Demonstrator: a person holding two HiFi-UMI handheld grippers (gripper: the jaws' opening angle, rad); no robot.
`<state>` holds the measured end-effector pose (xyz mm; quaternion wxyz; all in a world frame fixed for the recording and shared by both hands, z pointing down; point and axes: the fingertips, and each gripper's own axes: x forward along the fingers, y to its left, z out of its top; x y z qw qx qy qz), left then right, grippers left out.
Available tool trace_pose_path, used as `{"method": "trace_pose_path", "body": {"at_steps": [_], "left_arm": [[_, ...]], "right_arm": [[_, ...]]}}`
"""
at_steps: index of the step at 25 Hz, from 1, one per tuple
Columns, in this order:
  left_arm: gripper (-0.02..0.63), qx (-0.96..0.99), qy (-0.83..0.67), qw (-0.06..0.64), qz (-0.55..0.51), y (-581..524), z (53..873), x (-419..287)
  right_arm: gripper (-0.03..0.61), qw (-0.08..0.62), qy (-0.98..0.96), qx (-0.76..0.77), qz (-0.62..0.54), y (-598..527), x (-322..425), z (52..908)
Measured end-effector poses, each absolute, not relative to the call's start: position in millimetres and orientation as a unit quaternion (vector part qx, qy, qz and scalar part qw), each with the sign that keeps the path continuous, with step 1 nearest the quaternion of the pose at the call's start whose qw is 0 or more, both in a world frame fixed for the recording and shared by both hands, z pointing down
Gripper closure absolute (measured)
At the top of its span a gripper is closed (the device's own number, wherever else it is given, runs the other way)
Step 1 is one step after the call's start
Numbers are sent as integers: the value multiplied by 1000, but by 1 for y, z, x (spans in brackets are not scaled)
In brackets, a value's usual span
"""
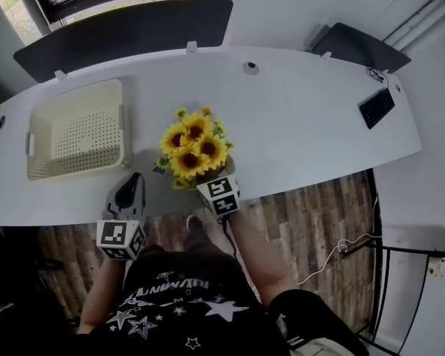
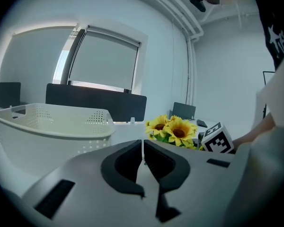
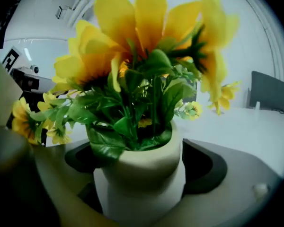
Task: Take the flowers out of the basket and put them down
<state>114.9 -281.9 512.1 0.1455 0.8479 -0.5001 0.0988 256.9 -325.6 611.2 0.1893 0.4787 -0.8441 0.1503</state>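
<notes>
Grips the cream pot [image 3: 141, 174] of the flowers [image 1: 193, 148] with the right hand-held gripper [image 3: 142, 161] — dark jaws pressed against the pot's two sides, the pot filling the whole gap between them. Holds the bunch upright: yellow sunflower heads on top, green leaves spilling over the pot's rim.

Seen from the head view: flowers outside the basket [image 1: 78, 130], near its right side but apart from it, over the front edge of the white tabletop [image 1: 304, 124]. Cannot tell whether the pot's base touches the tabletop or hangs just above it — hidden under the blooms and the marker cube [image 1: 221, 193] of the right hand-held gripper.

Carries the left hand-held gripper [image 2: 142, 151] with jaws drawn in to a thin slit, pads almost touching, gripping nothing. Points it toward the back of the tabletop, at the front edge, just off the basket's front right corner and left of the flowers, apart from both.

Beyond: the cream perforated basket lying on the left part of the tabletop, open side up; dark partition panels [image 1: 126, 28] along the far edge; a small black device [image 1: 376, 107] near the right end, well apart from the flowers. Below the front edge: wood-pattern floor [image 1: 319, 213] and the person's dark star-printed shirt [image 1: 179, 302].
</notes>
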Motion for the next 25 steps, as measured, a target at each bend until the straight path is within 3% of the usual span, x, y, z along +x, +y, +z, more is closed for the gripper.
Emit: {"method": "trace_pose_path", "body": {"at_steps": [5, 13, 25], "left_arm": [[592, 865, -473, 141, 94, -268, 506, 92], [592, 879, -450, 139, 76, -232, 495, 39], [592, 904, -401, 138, 58, -166, 488, -26]], "right_arm": [[74, 199, -807, 533, 159, -307, 276, 612], [74, 155, -749, 619, 178, -251, 286, 580], [77, 63, -710, 678, 180, -146, 220, 533]]}}
